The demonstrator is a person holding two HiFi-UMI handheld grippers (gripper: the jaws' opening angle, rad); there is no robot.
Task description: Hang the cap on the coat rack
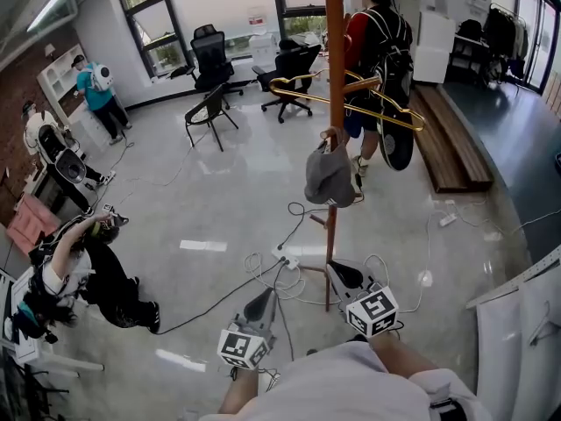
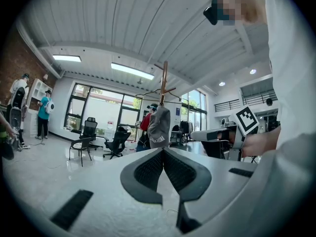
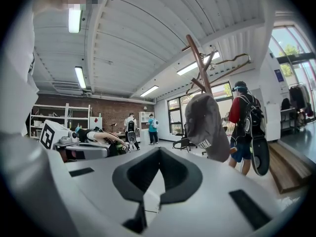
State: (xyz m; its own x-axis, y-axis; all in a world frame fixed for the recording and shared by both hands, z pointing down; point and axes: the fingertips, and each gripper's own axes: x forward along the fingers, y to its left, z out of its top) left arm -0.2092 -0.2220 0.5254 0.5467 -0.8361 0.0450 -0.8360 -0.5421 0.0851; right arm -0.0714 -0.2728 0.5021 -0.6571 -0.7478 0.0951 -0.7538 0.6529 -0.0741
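Observation:
A grey cap (image 1: 330,175) hangs from a peg low on the wooden coat rack (image 1: 334,77), and neither gripper touches it. Both grippers are held low in front of me, below the cap, and point toward the rack. My left gripper (image 1: 263,298) is shut and empty, and so is my right gripper (image 1: 340,270). In the left gripper view the cap (image 2: 159,127) hangs beyond the closed left gripper (image 2: 163,151). In the right gripper view the cap (image 3: 205,127) hangs up and to the right of the closed right gripper (image 3: 159,149), under the rack's pole (image 3: 200,65).
Gold hangers (image 1: 351,99) stick out from the rack above the cap. A person with a backpack (image 1: 379,51) stands just behind it. Cables and a power strip (image 1: 285,257) lie at the rack's foot. Office chairs (image 1: 210,103) stand behind, a wooden bench (image 1: 447,143) to the right, and people at the left.

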